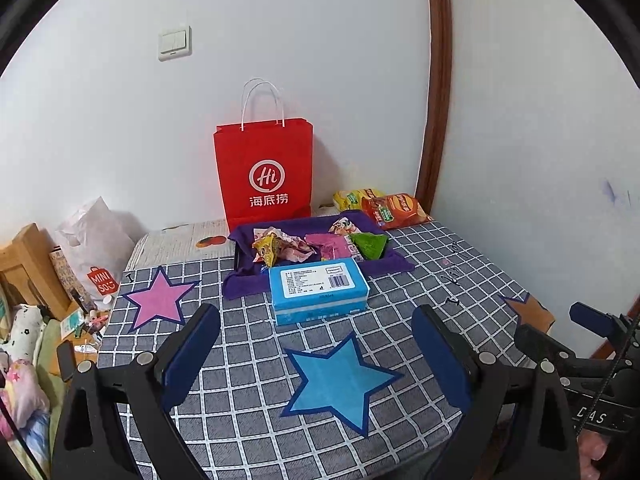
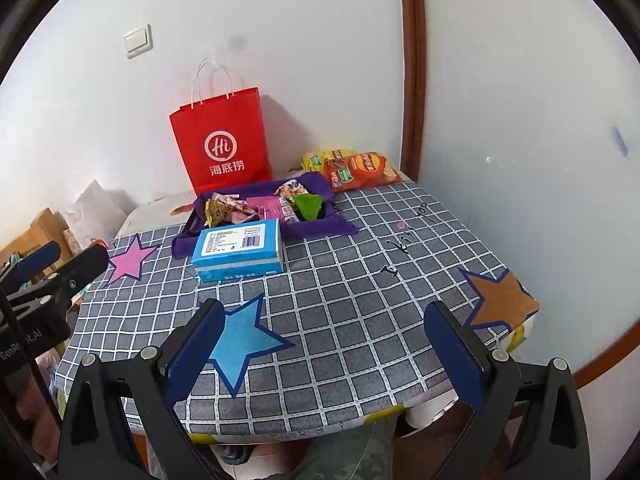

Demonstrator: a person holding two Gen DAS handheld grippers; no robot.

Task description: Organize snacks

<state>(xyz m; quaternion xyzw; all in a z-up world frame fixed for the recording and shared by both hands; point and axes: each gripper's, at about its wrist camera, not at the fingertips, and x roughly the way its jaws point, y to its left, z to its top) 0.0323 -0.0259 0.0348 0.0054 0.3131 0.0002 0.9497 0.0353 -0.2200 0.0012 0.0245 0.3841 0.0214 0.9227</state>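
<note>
Both grippers, left (image 1: 316, 360) and right (image 2: 326, 356), gape empty; snacks (image 1: 280, 246) behind the box (image 1: 318, 290) look light, crinkly — pinch an edge.

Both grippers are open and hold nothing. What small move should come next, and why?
Probably move the right gripper forward toward the orange chip bag at the far right of the table. It lies outside the purple tray, which already holds small snacks. The left gripper is also open and empty, but the blue box stands in its way.
</note>
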